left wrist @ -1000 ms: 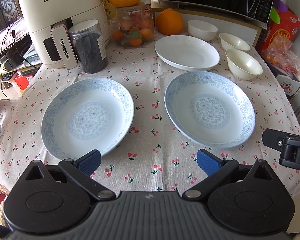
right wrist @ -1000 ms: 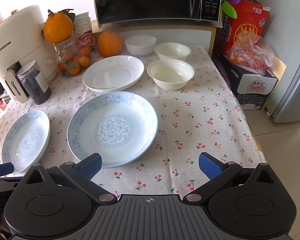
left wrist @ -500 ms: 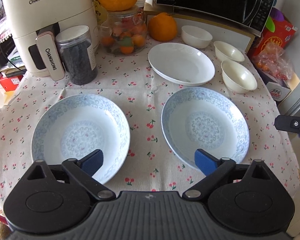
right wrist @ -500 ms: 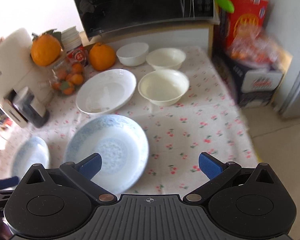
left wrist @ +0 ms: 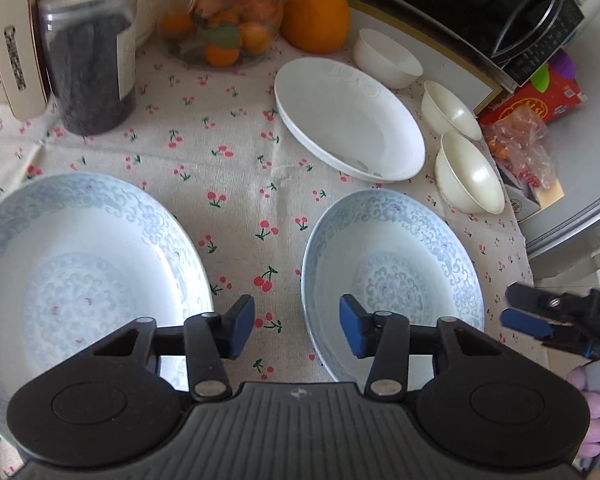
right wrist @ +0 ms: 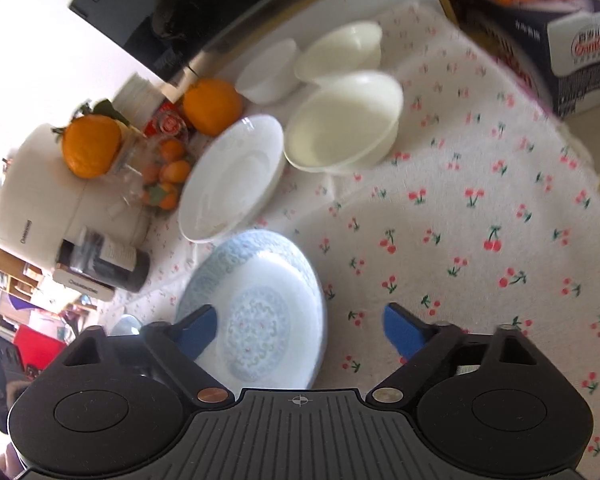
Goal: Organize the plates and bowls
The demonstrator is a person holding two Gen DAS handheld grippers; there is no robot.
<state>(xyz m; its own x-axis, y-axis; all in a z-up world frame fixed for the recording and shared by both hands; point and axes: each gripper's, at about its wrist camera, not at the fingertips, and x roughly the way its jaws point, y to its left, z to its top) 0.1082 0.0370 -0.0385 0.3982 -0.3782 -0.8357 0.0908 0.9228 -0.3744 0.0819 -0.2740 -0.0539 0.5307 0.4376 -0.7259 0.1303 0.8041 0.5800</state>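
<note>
Already both grippers hung over the blue-patterned plates.
Left gripper narrow, right gripper wide, both empty; a glancing rim grab could skid the right plate off the table's near edge.

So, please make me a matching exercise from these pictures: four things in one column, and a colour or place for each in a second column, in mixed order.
Things:
1. white plate
2. dark jar
3. loose orange
4. right gripper

Descriptions:
A. beside the microwave, behind the plain plate
B. no pattern, behind the two blue-patterned plates
C. at the right edge of the left wrist view
D. white lid, black contents

Pairs: 1-B, 2-D, 3-A, 4-C
</note>
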